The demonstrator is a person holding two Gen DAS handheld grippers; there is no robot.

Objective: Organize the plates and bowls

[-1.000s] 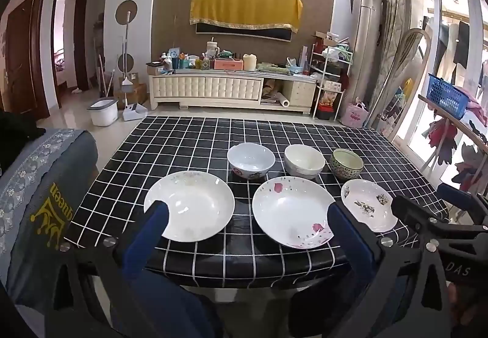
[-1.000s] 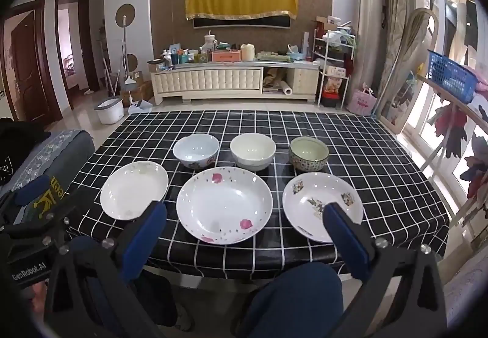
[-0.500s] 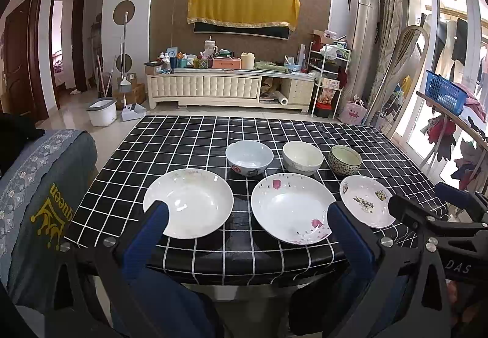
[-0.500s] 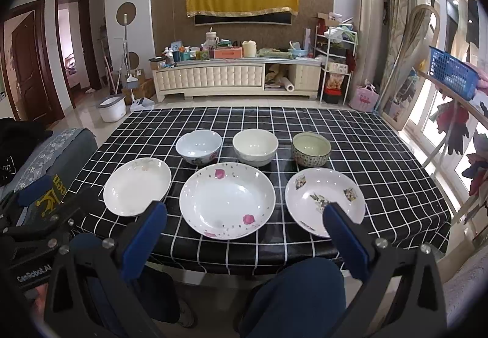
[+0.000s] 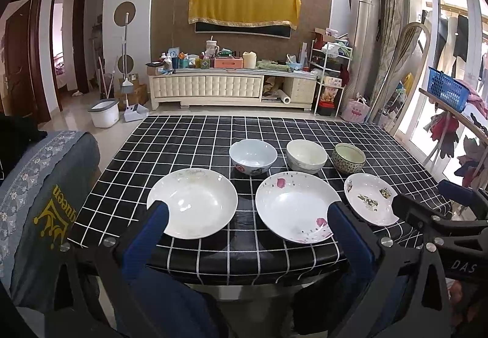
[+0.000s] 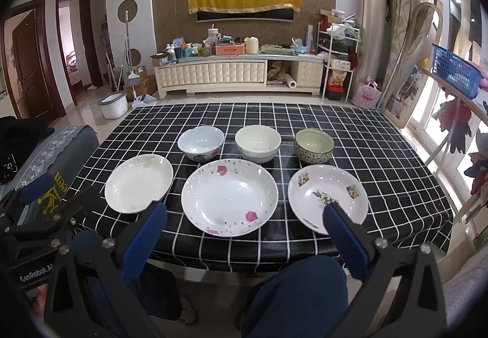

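You are at the very start: nothing is stacked yet, and both tools hang short of the near edge of the surface (image 6: 381, 155), above your knees. The left gripper (image 5: 248, 217) has its jaws spread wide and empty; the right gripper (image 6: 244, 214) likewise, released and holding nothing.

Ahead of the left jaws lies the plain white plate (image 5: 192, 203), just past the left finger. The pink-petal plate (image 6: 229, 197) sits straight ahead between the right jaws, and the plate with green sprigs (image 6: 328, 198) lies just beyond the right finger. Further out, in a row behind the plates, stand the white bowl with red marks (image 6: 201, 143), the cream bowl (image 6: 258, 143) and the patterned green bowl (image 6: 314, 145), each apart from its neighbours.

Every piece rests flat and opens upward. They are round, so no long axis matters; any rim point serves.

My judgement: your next move calls for reaching forward and down, pinching one plate's near rim, then lifting it onto a neighbour. The rims lie low against the cloth, so expect to slip one finger under the lip.
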